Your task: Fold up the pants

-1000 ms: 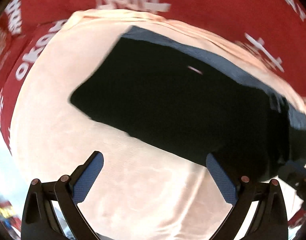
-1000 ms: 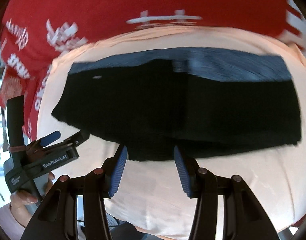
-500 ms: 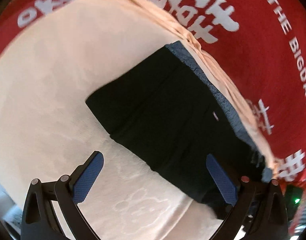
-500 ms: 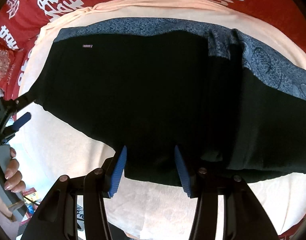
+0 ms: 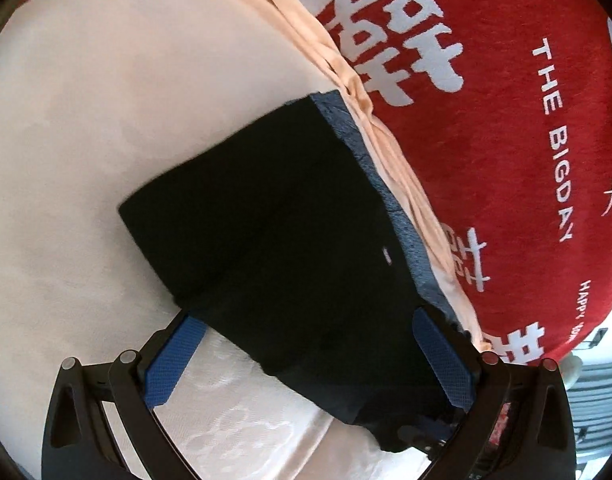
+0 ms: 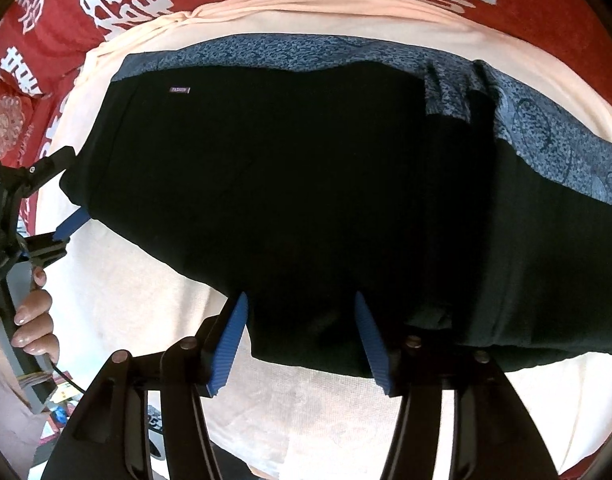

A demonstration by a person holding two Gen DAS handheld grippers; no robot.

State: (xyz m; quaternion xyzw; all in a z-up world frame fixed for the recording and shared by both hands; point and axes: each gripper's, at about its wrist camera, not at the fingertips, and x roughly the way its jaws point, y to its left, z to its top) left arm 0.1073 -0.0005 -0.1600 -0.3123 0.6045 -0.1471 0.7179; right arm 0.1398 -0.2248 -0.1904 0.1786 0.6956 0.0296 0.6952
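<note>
Two hand-held grippers, left (image 5: 306, 360) wide open and right (image 6: 302, 340) opening, straddle the black pants' (image 6: 286, 180) near edge to lift a fold

Black two-finger grippers, blue pads

Right gripper (image 6: 302, 340): ribbed blue pads, round rivets on black arms. Left gripper (image 5: 309, 364): dotted blue pads, grey handle, thin black cable.
</note>
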